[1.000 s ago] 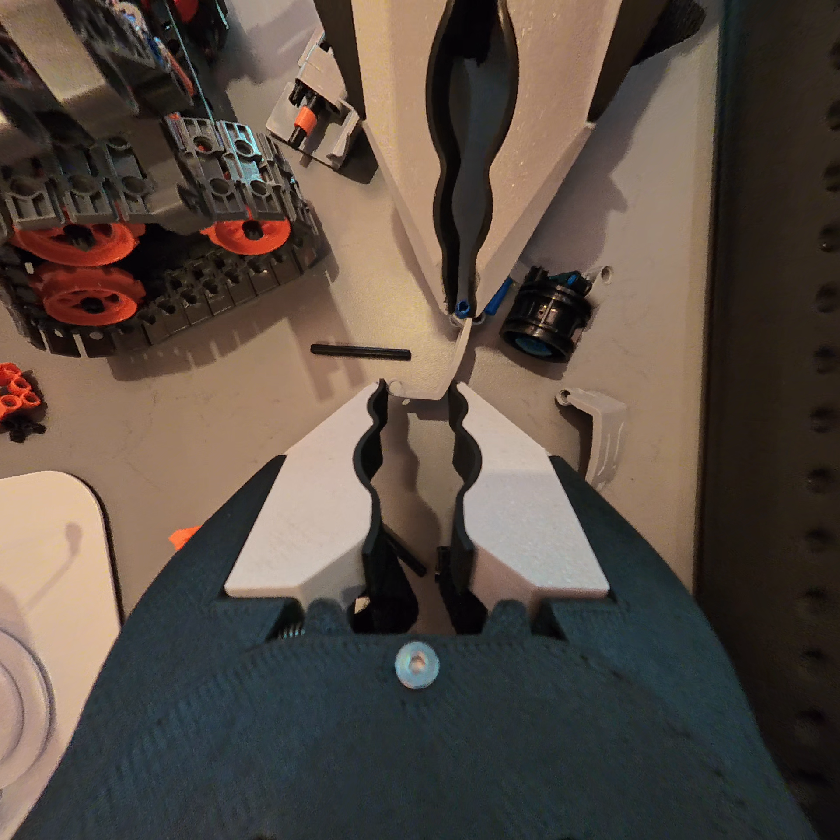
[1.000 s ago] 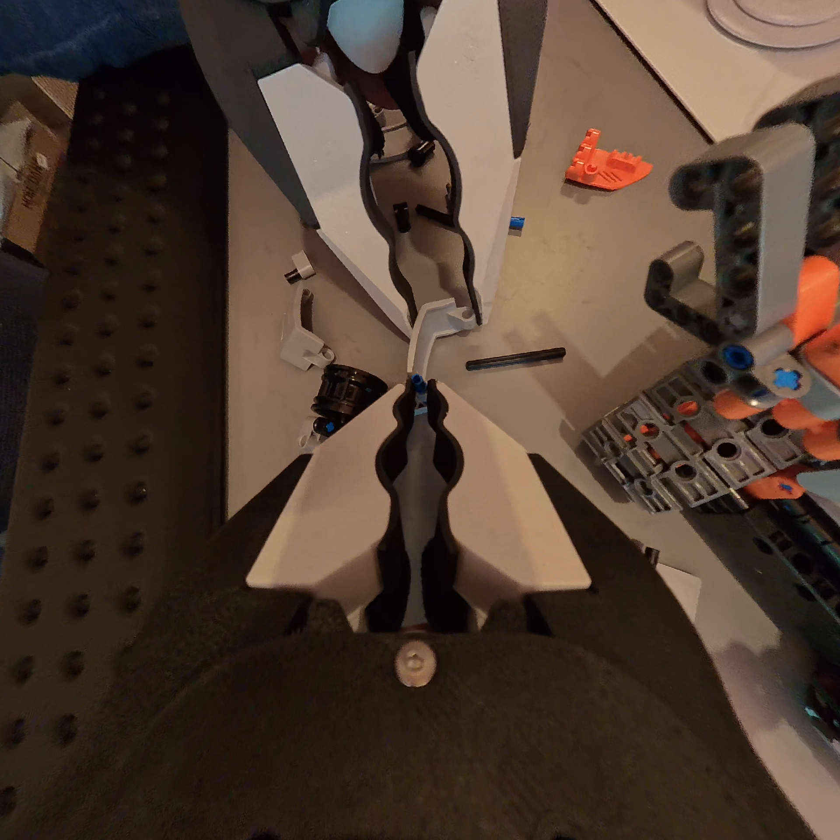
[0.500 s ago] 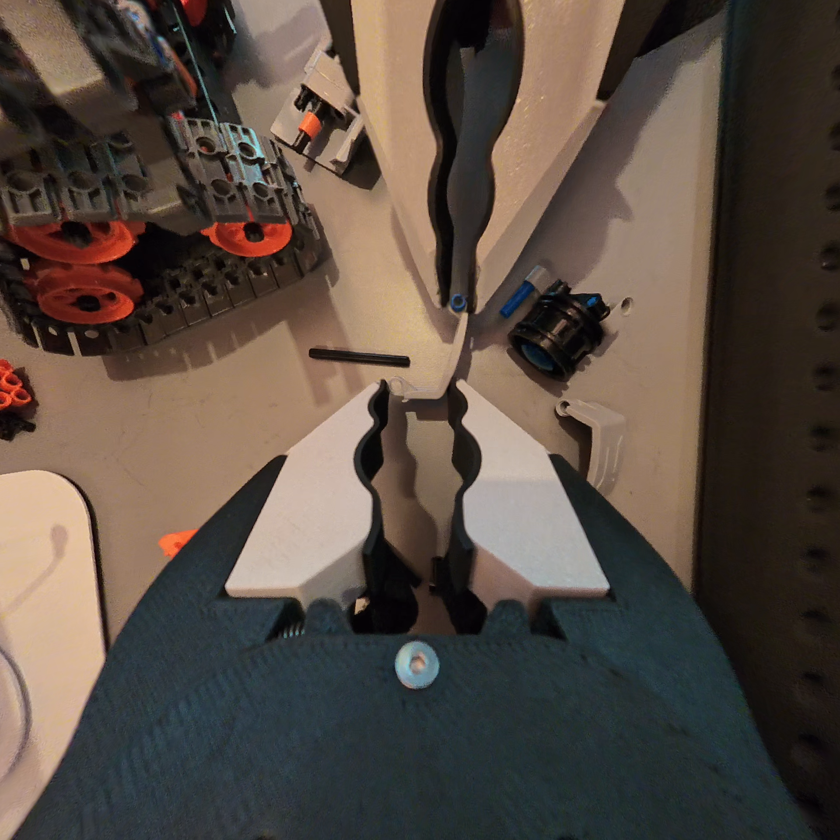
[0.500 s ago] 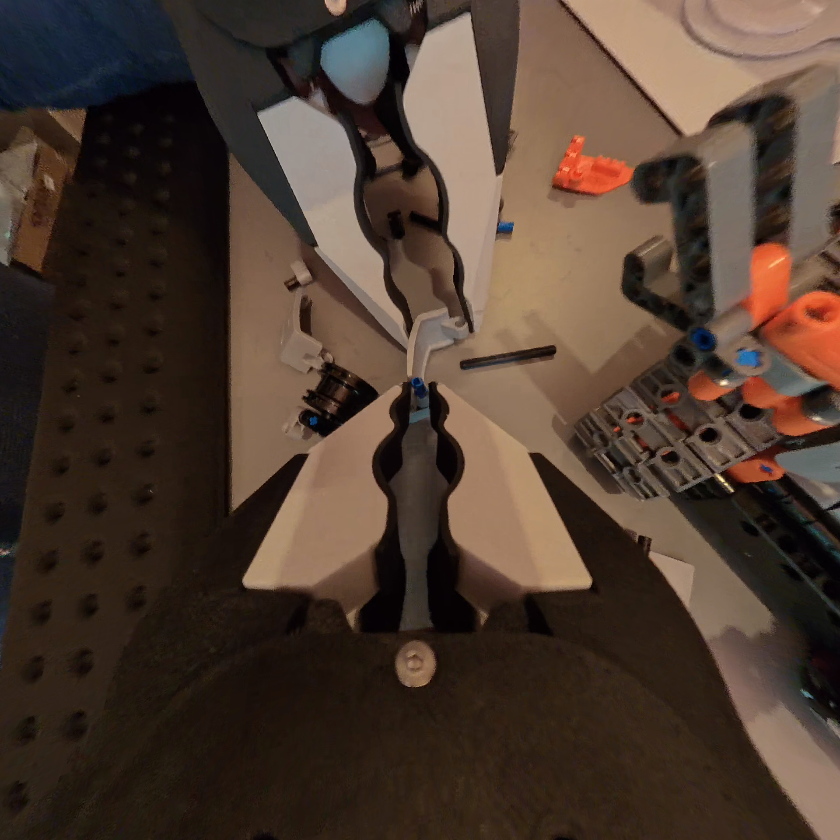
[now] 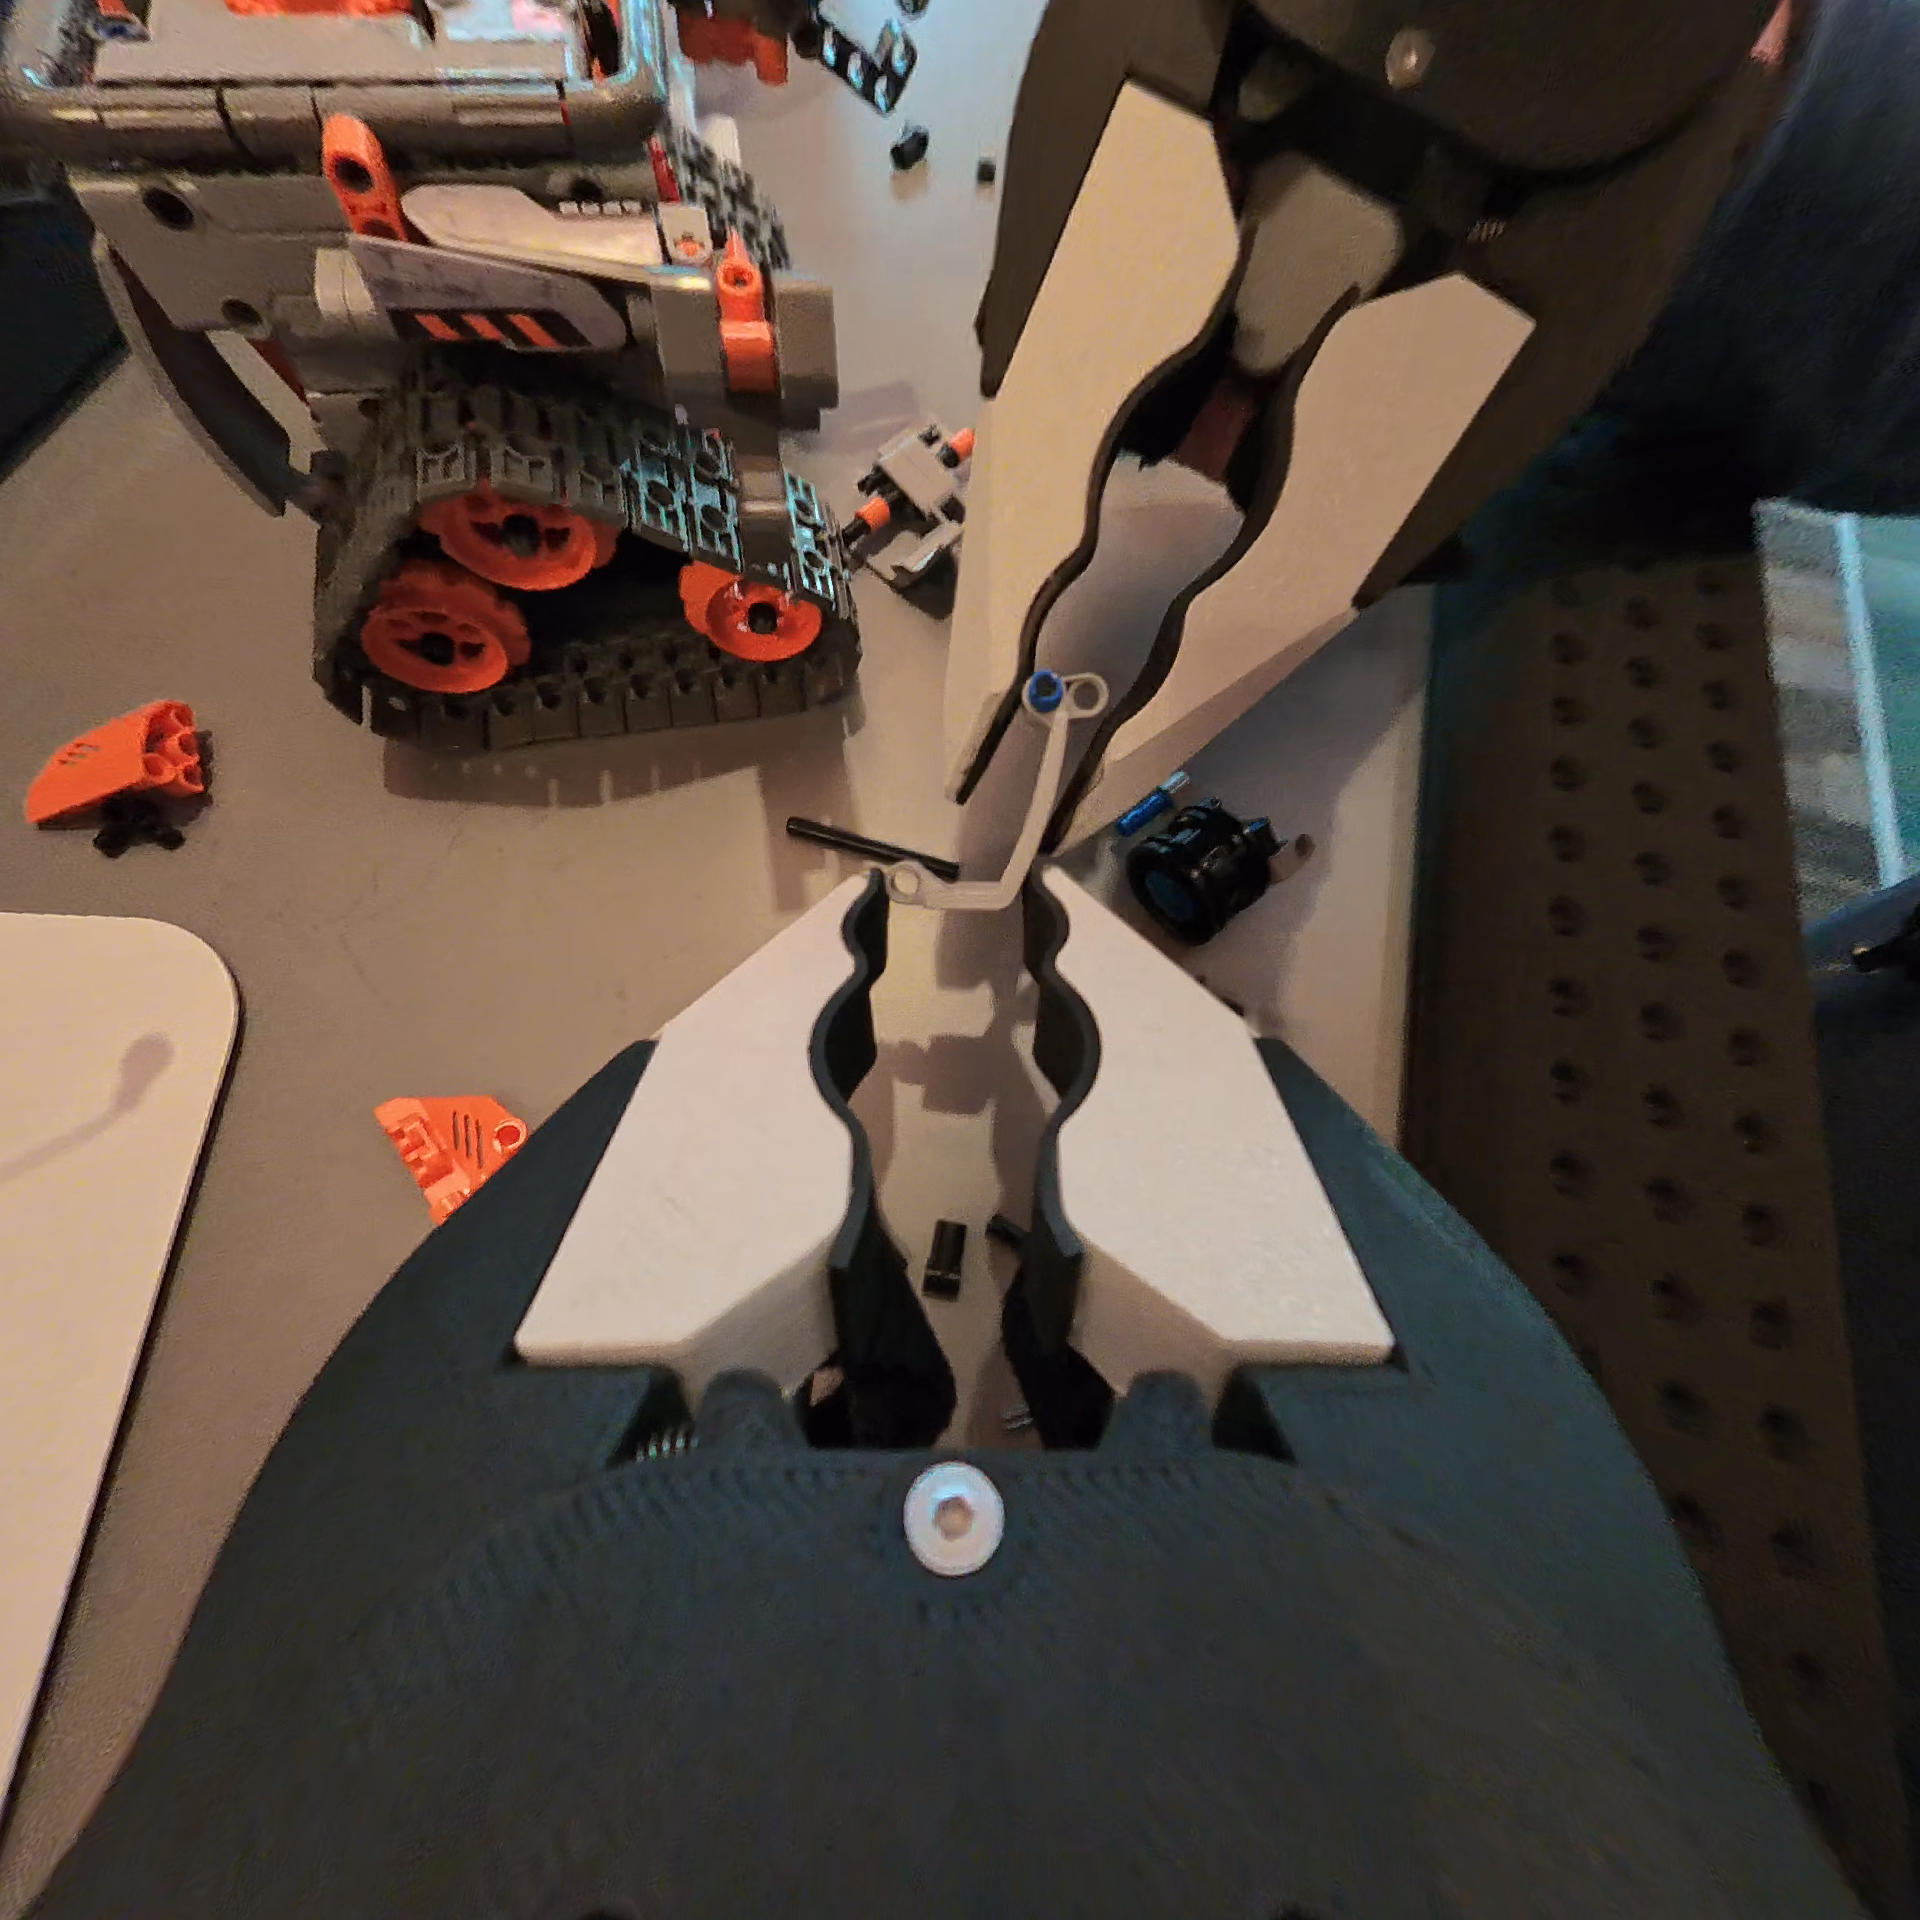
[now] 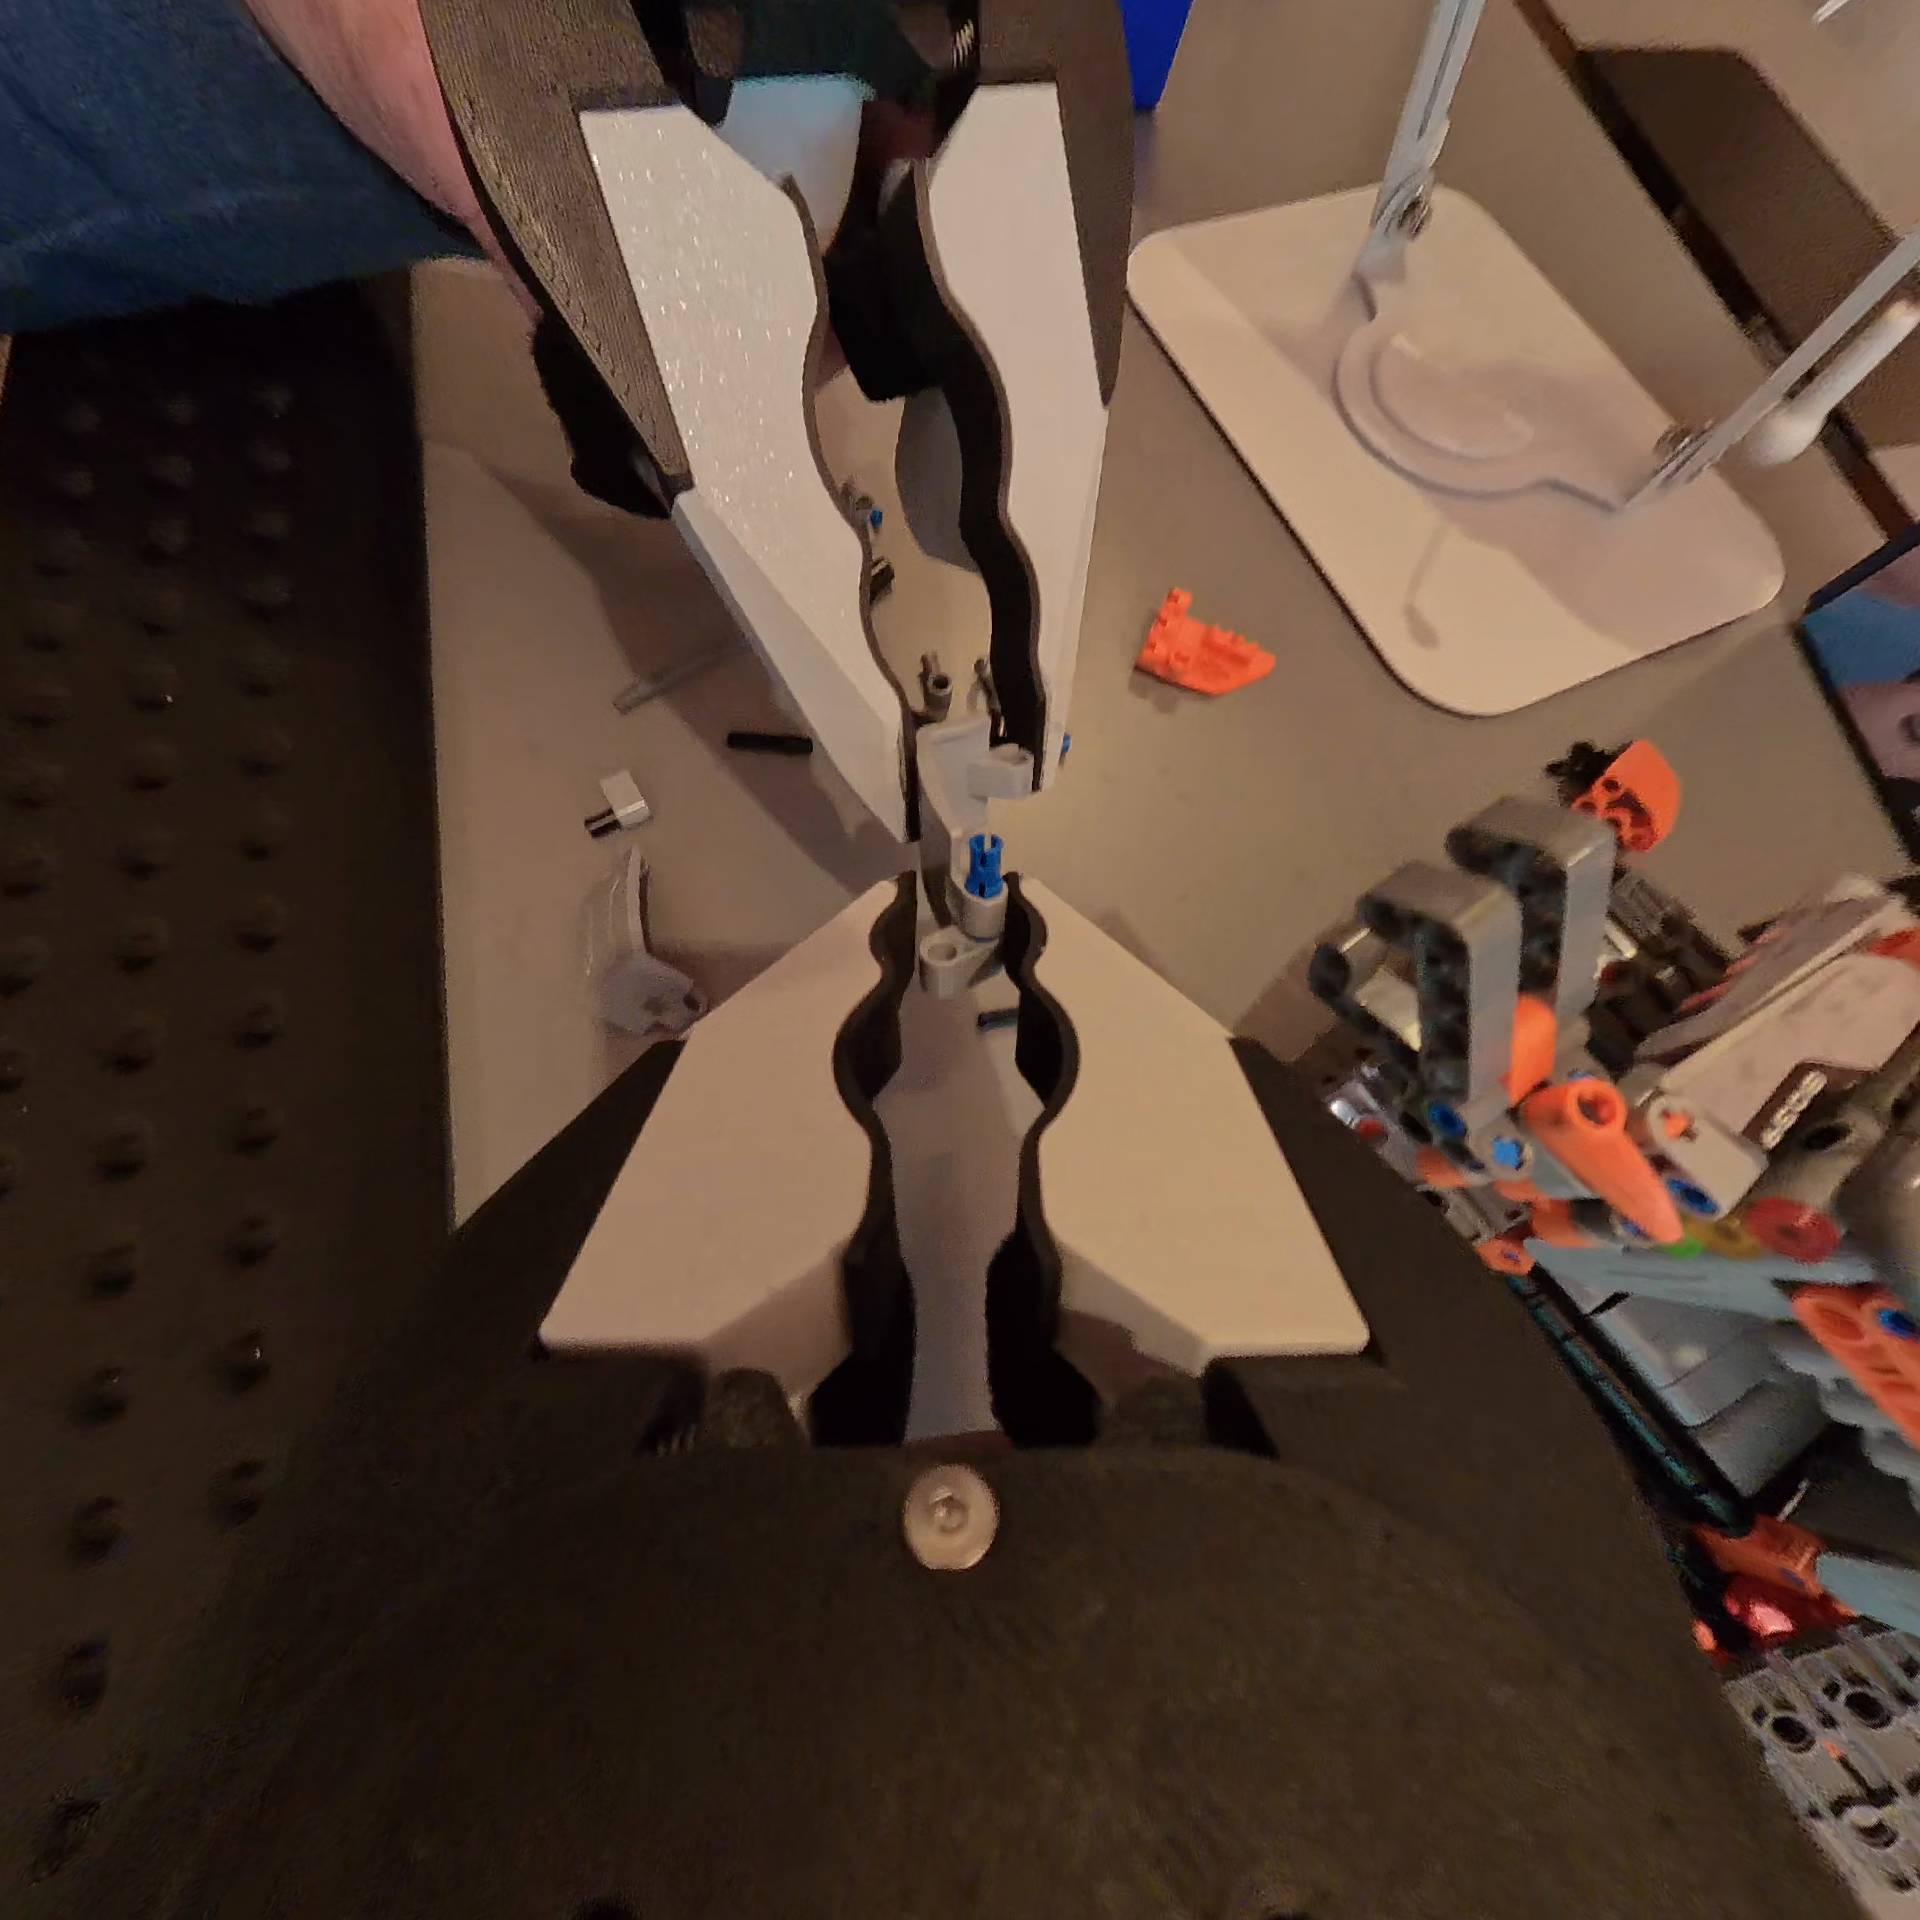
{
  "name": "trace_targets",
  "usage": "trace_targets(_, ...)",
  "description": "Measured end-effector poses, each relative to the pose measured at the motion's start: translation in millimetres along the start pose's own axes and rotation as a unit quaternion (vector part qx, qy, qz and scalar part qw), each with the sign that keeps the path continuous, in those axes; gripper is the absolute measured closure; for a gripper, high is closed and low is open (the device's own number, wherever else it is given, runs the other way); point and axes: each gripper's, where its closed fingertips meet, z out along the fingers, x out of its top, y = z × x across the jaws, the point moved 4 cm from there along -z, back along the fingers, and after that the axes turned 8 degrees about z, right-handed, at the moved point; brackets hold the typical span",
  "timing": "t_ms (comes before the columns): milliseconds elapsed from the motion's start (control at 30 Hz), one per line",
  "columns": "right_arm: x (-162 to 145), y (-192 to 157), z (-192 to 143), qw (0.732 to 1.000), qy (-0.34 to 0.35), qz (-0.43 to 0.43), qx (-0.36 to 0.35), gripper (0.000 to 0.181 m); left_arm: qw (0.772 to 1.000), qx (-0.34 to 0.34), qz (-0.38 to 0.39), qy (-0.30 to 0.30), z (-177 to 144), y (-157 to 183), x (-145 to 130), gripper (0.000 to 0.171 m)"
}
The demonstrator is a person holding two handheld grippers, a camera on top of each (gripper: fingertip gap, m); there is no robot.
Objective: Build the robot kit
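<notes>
My left gripper (image 5: 951, 894) and right gripper (image 6: 961, 914) both pinch the bent light-grey plastic liftarm (image 5: 1023, 790) above the surface's right edge; twisting could pop its blue pin (image 6: 980, 862) loose.

I am looking at a hobby or lab workbench: a grey desk (image 5: 520, 935) strewn with building-brick parts, a tracked toy vehicle (image 5: 540, 499), a white lamp base (image 6: 1455, 468), and dark perforated panel (image 6: 208, 831) alongside.
</notes>
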Motion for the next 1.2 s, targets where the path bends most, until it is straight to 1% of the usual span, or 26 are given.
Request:
trace_targets(133, 14, 1, -1, 1.0, 0.022, -0.017, -0.013, 0.167, 0.999, -0.007, -0.019, 0.038, -9, -5, 4, 0.148)
trace_targets(333, 32, 2, -5, 0.998, 0.057, -0.001, 0.002, 0.17, 0.994, -0.028, -0.044, 0.101, -24, -12, 10, 0.148)
trace_targets(500, 47, 4, -9, 0.995, 0.1, 0.016, 0.007, 0.17, 0.985, -0.035, -0.059, 0.156, -39, -17, 16, 0.149)
trace_targets(600, 52, 4, -10, 0.993, 0.119, 0.016, 0.0, 0.17, 0.98, -0.046, -0.069, 0.179, -44, -19, 18, 0.152)
trace_targets(633, 54, 5, -10, 0.992, 0.123, 0.018, -0.002, 0.17, 0.979, -0.048, -0.069, 0.188, -46, -19, 19, 0.156)
trace_targets(733, 57, 6, -12, 0.99, 0.14, 0.032, 0.0, 0.171, 0.976, -0.042, -0.067, 0.204, -50, -20, 21, 0.156)
trace_targets(833, 57, 8, -13, 0.987, 0.152, 0.05, 0.005, 0.171, 0.976, -0.026, -0.048, 0.209, -52, -20, 24, 0.155)
trace_targets(933, 57, 11, -15, 0.982, 0.171, 0.082, 0.018, 0.171, 0.972, -0.013, -0.024, 0.235, -59, -19, 29, 0.146)
trace_targets(1000, 56, 14, -17, 0.978, 0.181, 0.1, 0.028, 0.171, 0.971, -0.004, -0.006, 0.241, -62, -18, 32, 0.142)
trace_targets(1100, 56, 14, -17, 0.975, 0.185, 0.114, 0.037, 0.171, 0.971, 0.027, 0.026, 0.237, -62, -16, 35, 0.136)
trace_targets(1200, 57, 14, -17, 0.971, 0.193, 0.13, 0.05, 0.171, 0.968, 0.084, 0.085, 0.22, -63, -16, 37, 0.131)
